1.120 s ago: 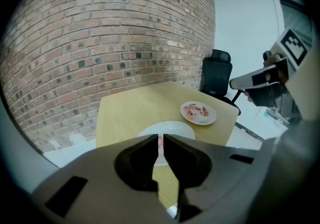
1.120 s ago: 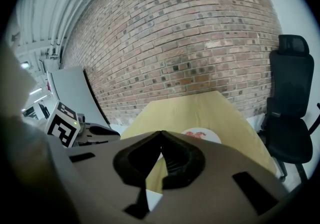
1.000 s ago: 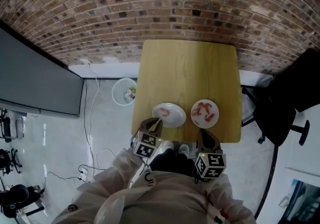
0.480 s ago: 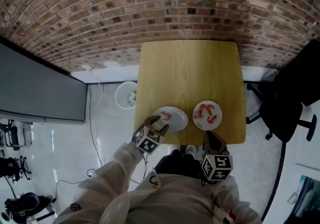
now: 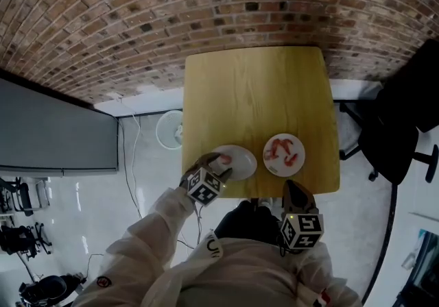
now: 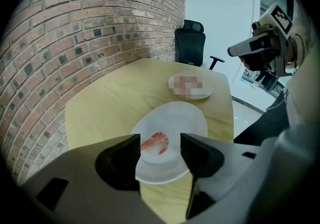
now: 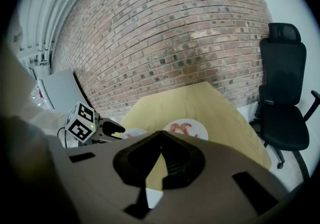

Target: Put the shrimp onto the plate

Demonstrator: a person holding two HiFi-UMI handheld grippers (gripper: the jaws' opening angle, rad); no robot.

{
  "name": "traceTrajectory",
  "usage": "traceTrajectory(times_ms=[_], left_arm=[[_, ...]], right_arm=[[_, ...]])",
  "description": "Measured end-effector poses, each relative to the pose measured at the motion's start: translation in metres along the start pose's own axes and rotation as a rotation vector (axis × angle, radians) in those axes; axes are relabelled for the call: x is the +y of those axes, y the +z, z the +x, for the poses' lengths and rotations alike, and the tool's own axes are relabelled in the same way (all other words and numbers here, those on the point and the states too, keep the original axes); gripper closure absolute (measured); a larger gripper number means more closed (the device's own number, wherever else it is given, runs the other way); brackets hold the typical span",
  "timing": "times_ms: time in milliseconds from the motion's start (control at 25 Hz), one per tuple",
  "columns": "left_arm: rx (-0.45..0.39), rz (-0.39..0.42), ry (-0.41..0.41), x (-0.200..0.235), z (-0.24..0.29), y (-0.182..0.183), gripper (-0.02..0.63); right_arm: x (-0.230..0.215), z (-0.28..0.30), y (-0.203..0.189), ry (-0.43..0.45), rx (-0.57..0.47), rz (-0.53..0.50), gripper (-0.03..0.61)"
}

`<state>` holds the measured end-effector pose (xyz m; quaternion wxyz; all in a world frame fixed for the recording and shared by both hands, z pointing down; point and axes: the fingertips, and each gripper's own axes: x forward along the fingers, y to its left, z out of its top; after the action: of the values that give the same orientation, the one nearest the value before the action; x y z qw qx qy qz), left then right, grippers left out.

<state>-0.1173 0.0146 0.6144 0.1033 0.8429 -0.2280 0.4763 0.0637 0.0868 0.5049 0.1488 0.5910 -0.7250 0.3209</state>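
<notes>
At table (image 5: 254, 93) 7 o'clock, left gripper (image 6: 160, 150) had jaws wide, just opening, clear of shrimp (image 6: 155, 143) lying on plate (image 6: 187, 118); right gripper (image 7: 161, 140), at 5 o'clock, had jaws together, empty.

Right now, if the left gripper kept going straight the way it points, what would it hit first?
Most likely the shrimp lying on the nearer white plate. The left gripper has just been opening its jaws, and the shrimp shows in the gap between them, not gripped. Depth is hard to judge.
</notes>
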Motion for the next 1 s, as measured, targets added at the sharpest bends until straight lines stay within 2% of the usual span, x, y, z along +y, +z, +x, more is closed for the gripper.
traceTrajectory(times_ms=[160,400,1000], left_arm=[[0.027,0.058,-0.029,0.0,0.006,0.001,0.377],[0.097,0.224,-0.096,-0.002,0.016,-0.003,0.377],[0.221,0.422,-0.226,0.0,0.023,-0.012,0.379]], right_arm=[[-0.004,0.001,0.0,-0.008,0.004,0.009,0.555],[-0.008,0.004,-0.001,-0.014,0.007,0.015,0.555],[-0.01,0.017,0.0,-0.026,0.026,0.029,0.555]])
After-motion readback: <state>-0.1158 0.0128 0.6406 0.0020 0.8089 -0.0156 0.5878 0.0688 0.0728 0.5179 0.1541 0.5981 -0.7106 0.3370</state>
